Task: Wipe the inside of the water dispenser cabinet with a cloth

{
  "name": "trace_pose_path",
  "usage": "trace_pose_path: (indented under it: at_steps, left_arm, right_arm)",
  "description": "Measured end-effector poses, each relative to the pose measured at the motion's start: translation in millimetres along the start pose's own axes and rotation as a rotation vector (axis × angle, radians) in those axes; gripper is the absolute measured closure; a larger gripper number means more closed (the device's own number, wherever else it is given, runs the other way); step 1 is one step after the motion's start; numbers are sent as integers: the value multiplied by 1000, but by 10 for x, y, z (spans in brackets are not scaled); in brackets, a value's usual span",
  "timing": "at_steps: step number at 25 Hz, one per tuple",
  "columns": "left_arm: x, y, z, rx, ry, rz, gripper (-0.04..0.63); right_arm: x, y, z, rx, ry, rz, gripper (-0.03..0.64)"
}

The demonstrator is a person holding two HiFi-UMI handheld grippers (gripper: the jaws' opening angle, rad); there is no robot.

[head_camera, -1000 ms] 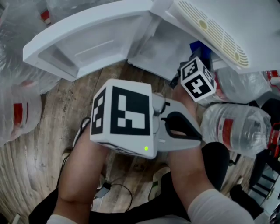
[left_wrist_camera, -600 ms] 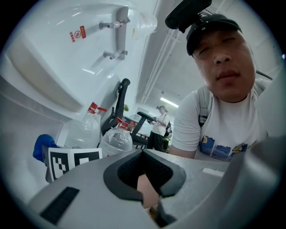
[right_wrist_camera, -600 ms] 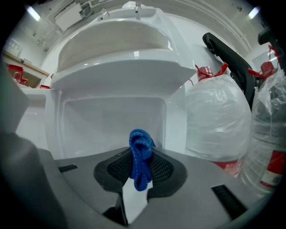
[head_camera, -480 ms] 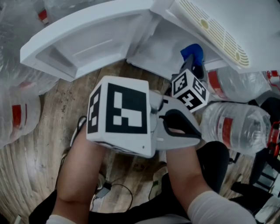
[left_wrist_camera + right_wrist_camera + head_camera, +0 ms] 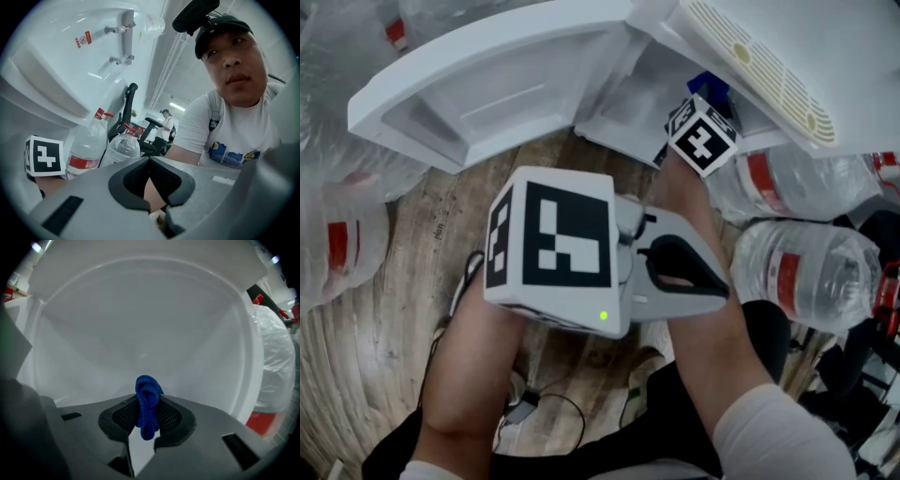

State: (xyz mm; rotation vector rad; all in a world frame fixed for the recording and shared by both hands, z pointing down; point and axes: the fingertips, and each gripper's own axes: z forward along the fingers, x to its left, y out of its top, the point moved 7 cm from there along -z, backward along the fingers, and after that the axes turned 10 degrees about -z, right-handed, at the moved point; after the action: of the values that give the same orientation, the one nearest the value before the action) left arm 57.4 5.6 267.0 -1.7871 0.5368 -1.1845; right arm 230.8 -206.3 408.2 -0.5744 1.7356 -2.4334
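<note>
Since half a second earlier, head view: right tool (image 5: 149, 409) has gone forward and up, its marker cube now at the mouth of the white plastic cabinet (image 5: 140, 324). Left tool (image 5: 149, 161) is nearly unchanged, held low over the person's lap.

Tool state: the right tool's jaws are clamped together on a blue knitted cloth (image 5: 147, 389), with a small bunch standing proud of the pads and facing the cabinet's back wall. No contact with the wall can be confirmed. The left tool's jaws are closed at the tips, with nothing between them.

Risks (judgement):
- The cloth is held only by a narrow fold, so drag along the wall could pull it out of the pads.
- Little cloth projects, so a steep push could put bare jaw plastic on the wall rather than fabric.
- A wide sideways sweep could knock the tool body on the cabinet rim.

Edges and room: the cavity is broad and unobstructed ahead of the right tool, with its rim close on the right. The white door (image 5: 487, 84) stands open to the left. Clear plastic water bottles (image 5: 802, 272) crowd the wooden floor (image 5: 375, 309) at the right, leaving little room for the elbow there.
</note>
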Motion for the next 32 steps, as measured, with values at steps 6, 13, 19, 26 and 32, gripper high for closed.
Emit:
trace_pose_path:
  at_steps: [6, 13, 19, 26, 32]
  left_arm:
    - [2, -9, -20, -5, 12, 1, 594]
    - [7, 10, -4, -2, 2, 9, 594]
    - [11, 41, 41, -2, -12, 13, 594]
    - [44, 14, 89, 9, -19, 10, 594]
    - [61, -12, 119, 13, -16, 0, 594]
  right_arm:
    - [-81, -39, 125, 30, -27, -14, 535]
    - [-127, -193, -97, 73, -49, -13, 534]
    - [-193, -341, -373, 87, -44, -26, 534]
    - [-206, -536, -585, 81, -4, -113, 534]
    - [-61, -534, -469, 81, 23, -113, 534]
